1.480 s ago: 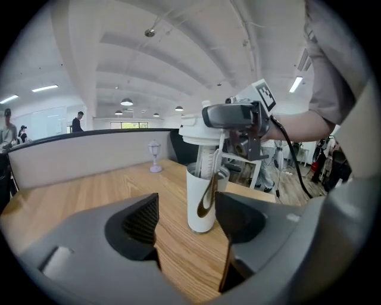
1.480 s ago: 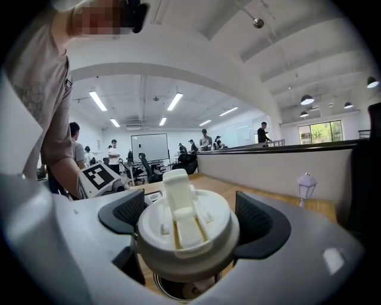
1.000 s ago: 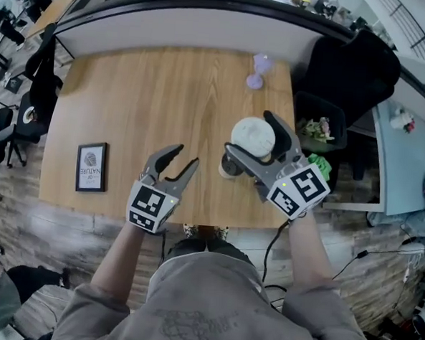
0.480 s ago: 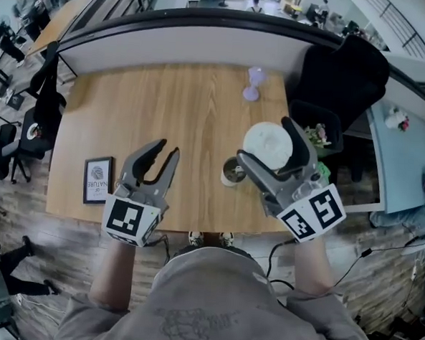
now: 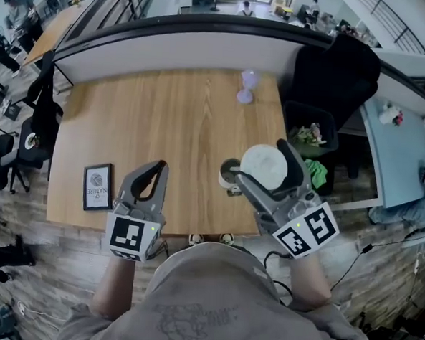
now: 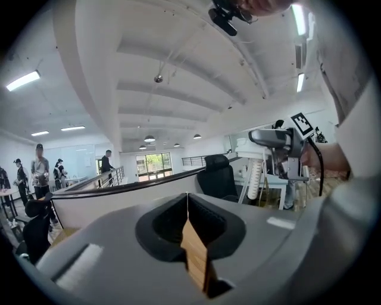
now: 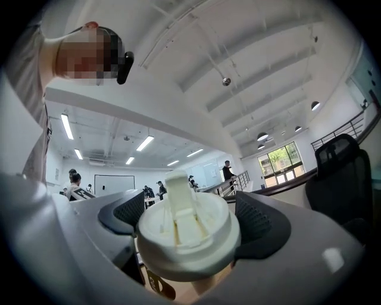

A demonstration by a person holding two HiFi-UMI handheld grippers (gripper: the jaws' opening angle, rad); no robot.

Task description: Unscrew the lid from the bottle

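Note:
My right gripper (image 5: 259, 162) is shut on the white lid (image 5: 266, 169) and holds it up, off the bottle. In the right gripper view the lid (image 7: 187, 229), with its flip spout upward, sits between the two dark pads (image 7: 259, 224). The bottle (image 5: 229, 175) stands open on the wooden table (image 5: 166, 112), just left of the lid and near the front edge. My left gripper (image 5: 159, 167) hovers over the table's front edge, left of the bottle, its jaws shut with nothing between them. In the left gripper view, that gripper (image 6: 187, 205) shows its jaws meeting in a thin seam.
A small framed picture (image 5: 96, 186) lies at the table's front left. A purple hourglass-shaped object (image 5: 246, 86) stands at the far right corner. To the right of the table are a black chair (image 5: 337, 69) and a dark bin (image 5: 312, 132) with litter.
The left gripper's jaws have gone from open to shut, and it has drawn back toward the table's front edge. The right gripper has shifted a little right and nearer with the lid.

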